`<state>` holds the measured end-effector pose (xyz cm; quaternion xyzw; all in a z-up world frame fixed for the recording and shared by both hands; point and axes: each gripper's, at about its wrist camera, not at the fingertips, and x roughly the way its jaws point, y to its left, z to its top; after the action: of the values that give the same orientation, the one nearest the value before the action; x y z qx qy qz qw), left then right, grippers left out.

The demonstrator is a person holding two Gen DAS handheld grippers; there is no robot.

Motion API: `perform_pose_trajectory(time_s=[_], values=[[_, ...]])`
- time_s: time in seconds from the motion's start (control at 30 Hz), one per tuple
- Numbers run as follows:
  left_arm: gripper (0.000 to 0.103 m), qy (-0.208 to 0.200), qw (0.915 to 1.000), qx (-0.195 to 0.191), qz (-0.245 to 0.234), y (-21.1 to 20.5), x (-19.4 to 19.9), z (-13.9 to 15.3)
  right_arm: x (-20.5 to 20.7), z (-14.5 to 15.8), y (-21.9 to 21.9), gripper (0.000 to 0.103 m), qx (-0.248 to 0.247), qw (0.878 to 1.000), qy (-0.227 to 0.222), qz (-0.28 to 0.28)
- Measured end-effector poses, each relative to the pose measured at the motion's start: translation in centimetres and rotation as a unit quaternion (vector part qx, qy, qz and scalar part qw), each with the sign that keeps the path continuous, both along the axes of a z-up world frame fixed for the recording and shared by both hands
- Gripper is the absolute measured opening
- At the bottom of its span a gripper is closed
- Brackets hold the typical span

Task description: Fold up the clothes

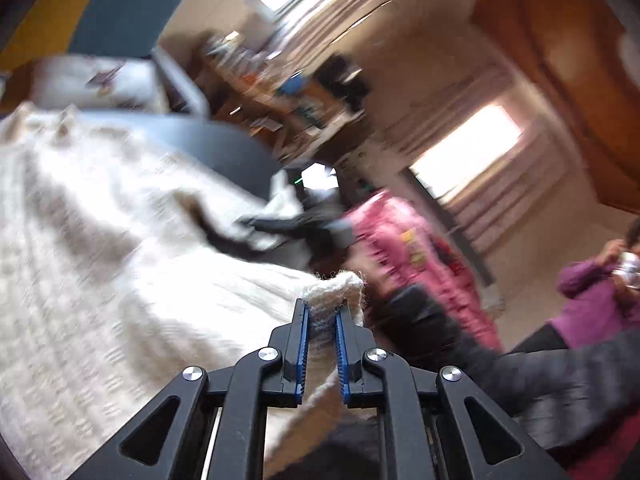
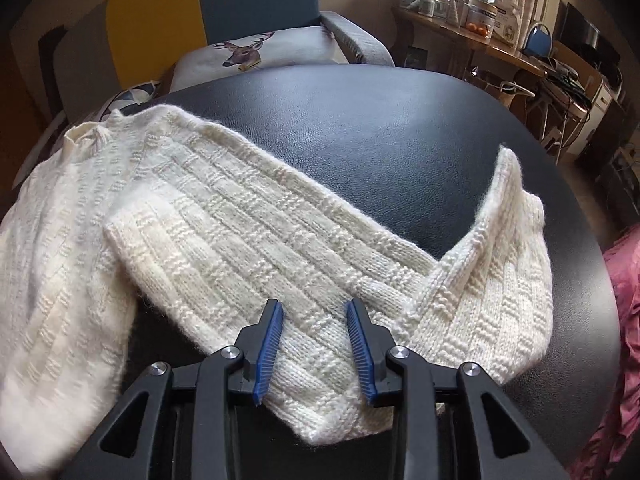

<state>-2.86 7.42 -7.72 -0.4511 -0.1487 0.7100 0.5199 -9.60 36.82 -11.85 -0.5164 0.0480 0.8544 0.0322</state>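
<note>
Left gripper [image 1: 321, 307] fingers clamp cream sweater [image 2: 256, 236] edge; right gripper [image 2: 315, 308] fingers open over sleeve, desk [image 2: 360, 128] at 12 o'clock.

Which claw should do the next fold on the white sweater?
Probably the left claw. It is already shut on a bunch of the white sweater, ready to carry it over. The right claw is open, over the sweater on the black table, holding nothing.
</note>
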Motion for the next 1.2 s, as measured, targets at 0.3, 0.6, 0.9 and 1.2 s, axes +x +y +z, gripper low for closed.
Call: perform_pose_trajectory(time_s=[0.3,0.6,0.9,1.2], values=[[0.021,-0.080,0.9960,-0.030,-0.027,2.5,1.2,-6.6,6.5,3.8,-5.5,0.035,-0.158,0.981,0.021,0.107],[0.049,-0.060,0.9960,-0.010,0.066,-5.5,-0.3,-4.5,10.9,1.8,-17.1,0.035,-0.109,0.945,-0.086,0.296],[0.038,-0.100,0.9605,-0.092,0.243,-19.5,1.6,-9.8,11.3,1.3,-15.9,0.034,-0.026,0.960,-0.095,0.264],[0.046,-0.016,0.9544,-0.074,0.289,-21.8,0.9,-4.3,5.9,5.0,-18.1,0.036,-0.055,0.974,-0.012,0.219]])
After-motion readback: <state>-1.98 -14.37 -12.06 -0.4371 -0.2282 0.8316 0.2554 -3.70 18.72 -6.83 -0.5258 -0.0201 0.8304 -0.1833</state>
